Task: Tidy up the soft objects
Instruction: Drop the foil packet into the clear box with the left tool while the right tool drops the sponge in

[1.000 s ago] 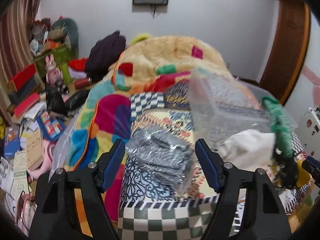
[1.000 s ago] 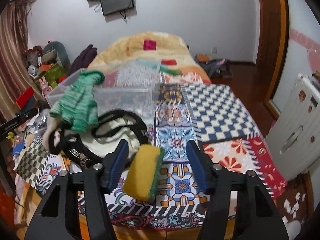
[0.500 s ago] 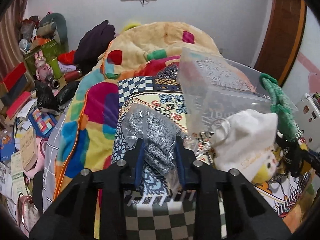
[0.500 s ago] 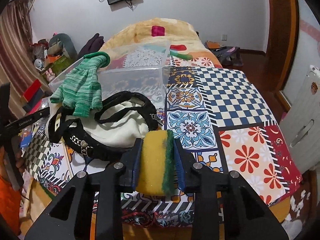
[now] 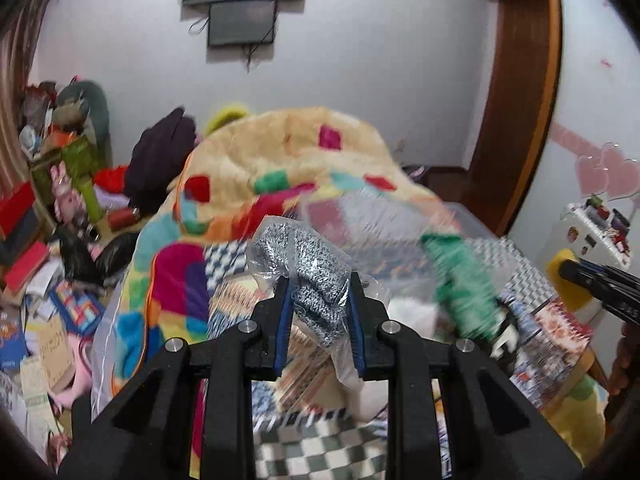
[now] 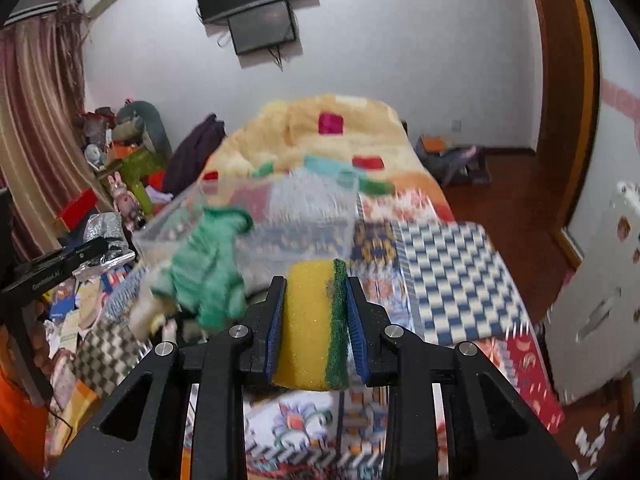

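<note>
I have both tongs loaded and lifted off the bed [image 6: 448, 264]. The left tongs [image 5: 319, 320] are closed down to a narrow gap on the bagged grey knit [image 5: 316, 276], a speckled grey woolly piece sealed in a clear plastic bag, pinched across its lower middle with the upper part standing free above the fingers. The right tongs [image 6: 314, 324] are clamped on the sponge [image 6: 312, 320], yellow foam with a green scouring face, gripped flat side to flat side so the pads press both broad faces. Both things should be very light. I judge the sponge will squash and spring back, so the hold is secure and can stay where it is. The bag worries me more: the film looks slick, and the knit inside may slide, so a grip through the bulk of the wool, as now, seems better than a grip on loose plastic. Ahead of both views sits the clear plastic bin [image 6: 280, 216] on the patchwork bedspread, with a green glove [image 6: 204, 272] draped at its near rim beside a white bag [image 5: 412, 308]. The views are blurred by motion. I take the bin to be where these 2 items go.
</note>
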The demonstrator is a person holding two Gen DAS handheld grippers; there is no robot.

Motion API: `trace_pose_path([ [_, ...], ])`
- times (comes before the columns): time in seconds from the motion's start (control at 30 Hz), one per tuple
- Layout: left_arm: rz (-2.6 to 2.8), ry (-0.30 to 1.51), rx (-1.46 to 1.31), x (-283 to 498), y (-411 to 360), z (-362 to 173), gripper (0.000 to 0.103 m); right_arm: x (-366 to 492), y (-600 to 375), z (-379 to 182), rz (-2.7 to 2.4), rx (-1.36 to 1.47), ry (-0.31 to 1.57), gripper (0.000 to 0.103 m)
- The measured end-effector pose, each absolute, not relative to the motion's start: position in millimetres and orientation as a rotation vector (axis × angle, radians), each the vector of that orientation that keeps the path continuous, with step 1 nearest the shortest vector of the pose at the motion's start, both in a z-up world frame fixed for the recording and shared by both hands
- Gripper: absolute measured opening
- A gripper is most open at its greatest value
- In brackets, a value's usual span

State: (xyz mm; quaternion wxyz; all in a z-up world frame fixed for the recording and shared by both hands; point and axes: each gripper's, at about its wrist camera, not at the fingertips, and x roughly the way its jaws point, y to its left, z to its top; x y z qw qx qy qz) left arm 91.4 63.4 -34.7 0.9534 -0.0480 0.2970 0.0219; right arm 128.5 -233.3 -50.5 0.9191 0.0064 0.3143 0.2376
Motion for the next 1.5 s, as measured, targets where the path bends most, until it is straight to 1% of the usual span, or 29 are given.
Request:
trace_pose_path([
  [0.23, -0.031, 0.564, -0.085, 116, 49, -14, 0.025, 150, -214, -34, 0.523, 0.0, 0.582, 0.027],
  [0.47, -0.078, 0.596, -0.068, 147, 41, -19, 0.025, 170, -203, -33, 0.544, 0.014, 0.579, 0.027],
  [0.67, -0.107, 0.682, -0.096, 183, 42, -42, 0.025, 196, -192, -47, 0.547, 0.008, 0.636, 0.027],
  [0.8, -0.12, 0.739, -0.101, 201, 40, -61, 0.025, 213, -183, -68, 0.535, -0.013, 0.702, 0.027],
  [1.1, -0.125, 0.826, -0.074, 220, 32, -88, 0.025, 233, -169, -98, 0.529, -0.083, 0.815, 0.027],
  [1.3, -0.128, 0.814, -0.065, 214, 31, -85, 0.037, 232, -167, -100, 0.523, -0.099, 0.828, 0.03],
  [1.4, -0.125, 0.788, -0.069, 207, 33, -78, 0.041, 230, -170, -97, 0.514, -0.091, 0.823, 0.035],
  [1.47, -0.117, 0.767, -0.065, 201, 34, -71, 0.046, 227, -170, -93, 0.506, -0.094, 0.808, 0.039],
  [1.5, -0.114, 0.755, -0.064, 198, 34, -67, 0.051, 224, -172, -89, 0.502, -0.093, 0.797, 0.04],
])
